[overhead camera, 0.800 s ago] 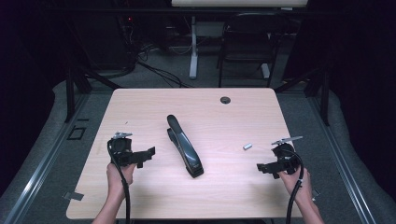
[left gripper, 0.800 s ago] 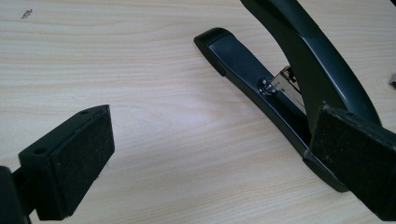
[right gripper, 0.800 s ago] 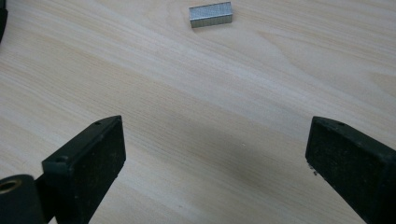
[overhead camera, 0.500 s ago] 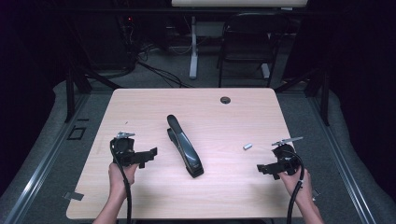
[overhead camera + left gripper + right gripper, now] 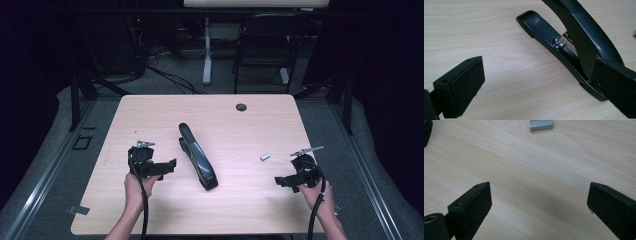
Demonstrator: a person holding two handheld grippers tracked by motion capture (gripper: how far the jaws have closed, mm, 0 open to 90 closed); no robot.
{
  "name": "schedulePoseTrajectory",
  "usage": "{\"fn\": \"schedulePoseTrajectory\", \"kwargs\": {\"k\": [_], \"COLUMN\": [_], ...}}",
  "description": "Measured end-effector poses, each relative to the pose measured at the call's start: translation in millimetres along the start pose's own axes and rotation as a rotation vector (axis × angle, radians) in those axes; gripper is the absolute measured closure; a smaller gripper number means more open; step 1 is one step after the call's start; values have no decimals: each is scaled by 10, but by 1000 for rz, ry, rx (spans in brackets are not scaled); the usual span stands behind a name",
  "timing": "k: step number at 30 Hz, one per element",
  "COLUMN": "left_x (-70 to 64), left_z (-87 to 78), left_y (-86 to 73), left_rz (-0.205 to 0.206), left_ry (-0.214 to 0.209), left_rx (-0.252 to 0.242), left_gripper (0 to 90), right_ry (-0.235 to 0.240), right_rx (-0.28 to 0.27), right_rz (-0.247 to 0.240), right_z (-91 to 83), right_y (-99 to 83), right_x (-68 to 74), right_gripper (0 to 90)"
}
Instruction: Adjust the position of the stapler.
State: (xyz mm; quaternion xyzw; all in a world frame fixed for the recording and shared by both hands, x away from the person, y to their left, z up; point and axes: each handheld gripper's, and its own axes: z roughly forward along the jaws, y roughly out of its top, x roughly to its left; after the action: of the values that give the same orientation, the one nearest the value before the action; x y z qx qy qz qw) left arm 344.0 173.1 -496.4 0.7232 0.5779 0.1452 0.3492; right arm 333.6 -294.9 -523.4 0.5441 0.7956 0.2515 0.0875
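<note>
Your worktop (image 5: 165, 210) carries very little, so each thing has room around it. The big black stapler (image 5: 198, 156) lies near the middle, running diagonally from its rear end on the far side to its head on the side nearer you. That slant puts its long flank toward your left hand, which looks like the reason you approach it from that side.

Your left gripper (image 5: 169, 166) hangs just beside the stapler's near half, jaws pointing at it and spread wide apart with nothing between them. In the left gripper view the stapler (image 5: 574, 42) crosses the upper right, its arm lifted a little off the base so the metal magazine shows in the gap. One jaw partly overlaps the stapler's near end there, but I can't tell whether it touches. Judging by that line-up, you are set to straddle the body and pin it.

Your right gripper (image 5: 283, 181) sits low near the right edge, well apart from the stapler, jaws likewise wide open and empty over bare wood. It seems to be waiting for the small part.

That small part is the strip of staples (image 5: 265, 157), lying loose between the stapler and your right gripper. In the right gripper view the strip (image 5: 541, 125) rests ahead of the jaws, within reach and untouched.
</note>
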Motion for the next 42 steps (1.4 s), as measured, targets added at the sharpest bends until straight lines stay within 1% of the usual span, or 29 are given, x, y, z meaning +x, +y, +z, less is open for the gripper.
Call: {"fn": "schedulePoseTrajectory", "kwargs": {"k": [4,5,6,7,9,10,11,13,14,15,16,17,18,19,20,21,23,24,26,28,29,30,31,32,34,35,37,38,42], "left_x": [-57,-109,-133,-159,-184,-226,-253,-317,-317,-357,-412,-412,-463,-463,-489,-505,-539,-558,-580,-591,-596,-596,-603,-608,-622,-633,-645,-664,-696], "left_z": [42,60,67,76,94,135,160,200,200,219,245,245,277,277,300,322,361,405,439,460,481,481,494,500,525,557,572,602,656], "left_y": [33,53,61,68,74,85,90,105,105,115,129,129,144,144,153,164,183,206,220,227,243,243,253,261,284,303,312,333,363], "left_rz": [8,14,24,33,38,43,45,61,61,72,80,80,90,90,82,87,99,98,96,95,102,102,98,94,107,107,105,113,103], "left_ry": [-8,-28,-31,-35,-39,-46,-40,-32,-32,-28,-29,-29,-31,-31,-42,-51,-40,-40,-38,-38,-40,-40,-33,-33,-19,-14,-9,-3,3], "left_rx": [6,11,9,11,13,25,28,33,33,30,31,31,35,35,42,52,57,66,67,71,79,79,69,69,71,72,73,82,86], "left_gripper": [0,0,0,0,0,0,0,0,0,0,0,0,0,0,0,0,0,0,0,0,0,0,0,0,0,0,0,0,0], "right_ry": [3,-3,10,-1,4,-1,9,4,4,4,7,7,7,7,8,8,9,2,-8,-5,3,3,-11,-11,-10,-3,-9,-5,-14], "right_rx": [-1,7,5,14,13,26,25,22,22,24,31,31,26,26,28,26,22,14,24,30,24,24,34,34,36,34,30,26,17], "right_rz": [7,-9,-6,-12,-6,-6,-4,-7,-7,-8,-9,-9,-6,-6,-6,-7,-11,-14,-19,-23,-16,-16,-24,-24,-20,-10,-13,-10,-8], "right_z": [7,10,13,12,18,26,33,42,42,44,43,43,45,45,45,45,40,34,31,32,46,46,46,46,51,57,54,50,46], "right_y": [1,4,4,6,8,10,13,14,14,16,18,18,14,14,13,12,15,19,25,28,34,34,37,37,35,31,30,30,30], "right_x": [10,9,10,4,5,6,12,23,23,25,27,27,27,27,25,25,25,32,42,43,63,63,67,67,66,63,56,58,61], "right_gripper": [55,58,58,58,59,60,60,61,61,61,64,64,67,67,71,71,72,74,76,78,79,79,80,80,82,84,86,87,92]}}
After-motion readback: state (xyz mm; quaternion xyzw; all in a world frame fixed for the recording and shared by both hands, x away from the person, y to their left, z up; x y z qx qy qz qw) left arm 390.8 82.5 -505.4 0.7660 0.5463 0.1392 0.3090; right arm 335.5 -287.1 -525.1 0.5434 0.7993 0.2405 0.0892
